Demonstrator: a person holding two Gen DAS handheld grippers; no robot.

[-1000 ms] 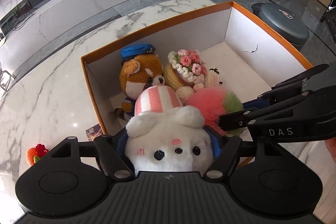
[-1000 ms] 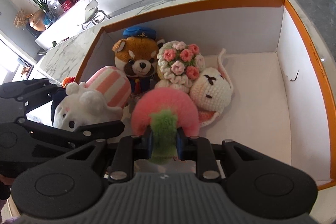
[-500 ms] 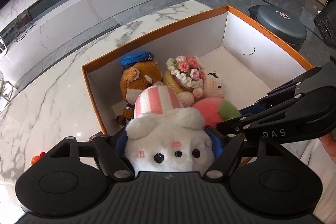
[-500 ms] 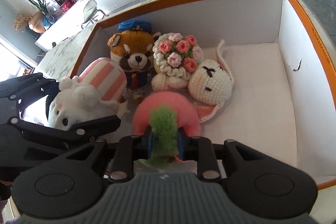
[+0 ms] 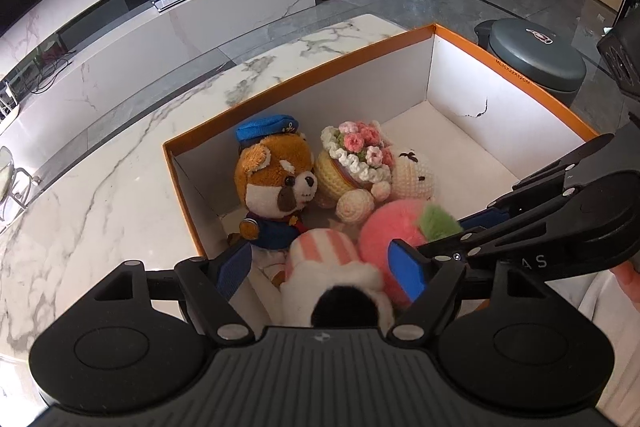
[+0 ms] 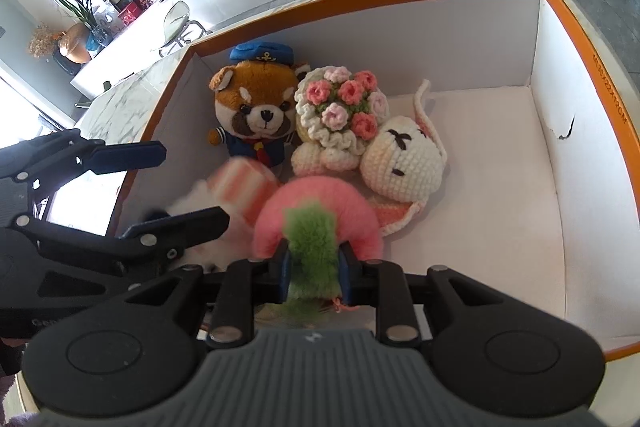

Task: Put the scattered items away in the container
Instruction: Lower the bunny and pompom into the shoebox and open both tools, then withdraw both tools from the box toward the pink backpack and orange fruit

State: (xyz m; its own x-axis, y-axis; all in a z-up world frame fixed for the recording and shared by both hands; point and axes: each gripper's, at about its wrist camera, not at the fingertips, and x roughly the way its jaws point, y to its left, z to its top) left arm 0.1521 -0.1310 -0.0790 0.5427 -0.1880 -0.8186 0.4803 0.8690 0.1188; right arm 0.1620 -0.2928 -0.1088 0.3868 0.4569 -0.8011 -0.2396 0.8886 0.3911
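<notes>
Right wrist view alone shows the right gripper (image 6: pixel 314 273) clenched on the pink plush's (image 6: pixel 320 211) green tuft; the left gripper (image 5: pixel 320 269), released, has dropped the white plush (image 5: pixel 332 279) into the box (image 5: pixel 304 83).

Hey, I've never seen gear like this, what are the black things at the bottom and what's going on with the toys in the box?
These are two hand-held tongs, one per hand, each with a camera looking along its fingers, so each picture comes from one of them. The orange box sits on a marble table. Inside are a bear, a knitted bouquet and a knitted bunny. The left tongs are open, with the white striped-hat toy lying loose between them in the box. The right tongs are shut on the pink peach by its green leaf.
</notes>
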